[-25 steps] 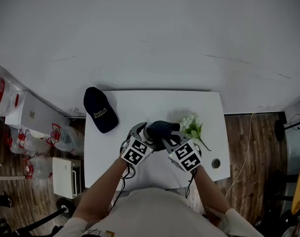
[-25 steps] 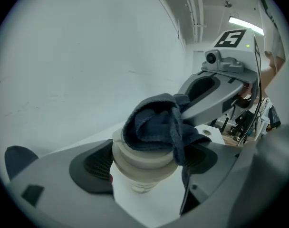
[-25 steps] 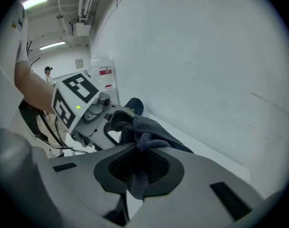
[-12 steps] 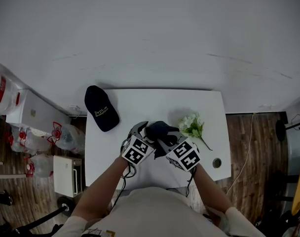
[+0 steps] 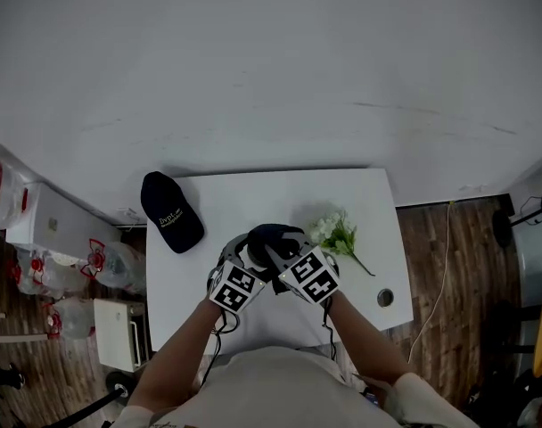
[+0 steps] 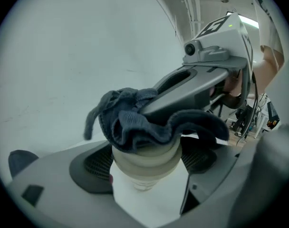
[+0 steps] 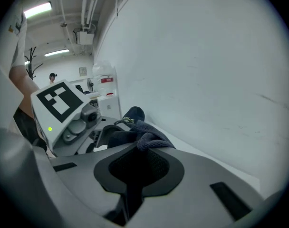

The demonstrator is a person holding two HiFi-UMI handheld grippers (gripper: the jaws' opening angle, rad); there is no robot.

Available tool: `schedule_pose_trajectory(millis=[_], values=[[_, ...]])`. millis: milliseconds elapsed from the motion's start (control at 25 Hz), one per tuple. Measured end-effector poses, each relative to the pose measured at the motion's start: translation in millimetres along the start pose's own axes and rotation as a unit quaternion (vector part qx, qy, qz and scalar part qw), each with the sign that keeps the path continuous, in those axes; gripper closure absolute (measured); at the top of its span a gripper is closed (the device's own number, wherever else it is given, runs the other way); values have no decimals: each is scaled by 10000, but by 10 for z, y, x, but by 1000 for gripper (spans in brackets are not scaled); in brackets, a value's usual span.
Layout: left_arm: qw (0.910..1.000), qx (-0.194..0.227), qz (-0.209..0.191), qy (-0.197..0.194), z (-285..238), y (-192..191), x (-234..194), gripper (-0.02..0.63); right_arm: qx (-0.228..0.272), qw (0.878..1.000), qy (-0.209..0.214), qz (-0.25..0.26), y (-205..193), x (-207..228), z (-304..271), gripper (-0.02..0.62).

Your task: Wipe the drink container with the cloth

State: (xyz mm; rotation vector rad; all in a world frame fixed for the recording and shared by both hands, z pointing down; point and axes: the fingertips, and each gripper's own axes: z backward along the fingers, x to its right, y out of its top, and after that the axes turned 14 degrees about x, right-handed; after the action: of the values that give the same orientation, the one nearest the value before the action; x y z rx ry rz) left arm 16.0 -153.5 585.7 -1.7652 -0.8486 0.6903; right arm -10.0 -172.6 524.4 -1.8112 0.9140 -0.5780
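A pale cream drink container (image 6: pixel 145 163) stands between the jaws of my left gripper (image 6: pixel 143 170), which is shut on its body. A dark blue cloth (image 6: pixel 135 120) is draped over its top, and my right gripper (image 7: pixel 135 175) is shut on that cloth (image 7: pixel 147 139) from above. In the head view both grippers meet near the middle of the white table (image 5: pixel 351 194): the left gripper (image 5: pixel 244 266) on the left, the right gripper (image 5: pixel 284 261) on the right, the cloth (image 5: pixel 269 237) bunched between them. The container is hidden there under the cloth.
A dark blue cap (image 5: pixel 170 210) lies at the table's far left corner. A bunch of white flowers with green leaves (image 5: pixel 336 233) lies right of the grippers. A round hole (image 5: pixel 384 299) is in the table's near right corner. Bags and boxes (image 5: pixel 66 248) sit on the floor at left.
Both grippers, with the cloth and container, have shifted a little left and nearer to me. The right gripper has moved in closer over the left one.
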Motion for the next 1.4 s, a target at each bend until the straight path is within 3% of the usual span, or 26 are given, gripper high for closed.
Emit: schedule_pose_trajectory(millis=[120,200,320,560,680,800,1040,1400], values=[[10000,5,-69,-8,-36,15,36,169,20,9977,-629,246,-9,367,63,552],[10000,-2,-94,-14,-29,7,42,169,-174,9971,-731,119,-131,482,82,552],[10000,6,-83,1,-14,-2,38,169,-364,9973,-638,-39,-349,490,111,552],[10000,25,22,90,-19,-5,-8,169,-275,9934,-645,-912,-628,446,195,552],[9999,32,79,106,-26,-8,-32,169,-386,9922,-423,-1104,-750,327,219,552],[9999,14,106,95,-31,-4,-34,169,-363,9919,-241,-1195,-771,236,251,552],[9999,-10,115,89,-23,-14,-40,169,-51,9923,-328,-1194,-634,260,314,552],[9999,-82,68,51,-4,97,-57,169,-226,9888,-281,-1450,-875,218,137,552]])
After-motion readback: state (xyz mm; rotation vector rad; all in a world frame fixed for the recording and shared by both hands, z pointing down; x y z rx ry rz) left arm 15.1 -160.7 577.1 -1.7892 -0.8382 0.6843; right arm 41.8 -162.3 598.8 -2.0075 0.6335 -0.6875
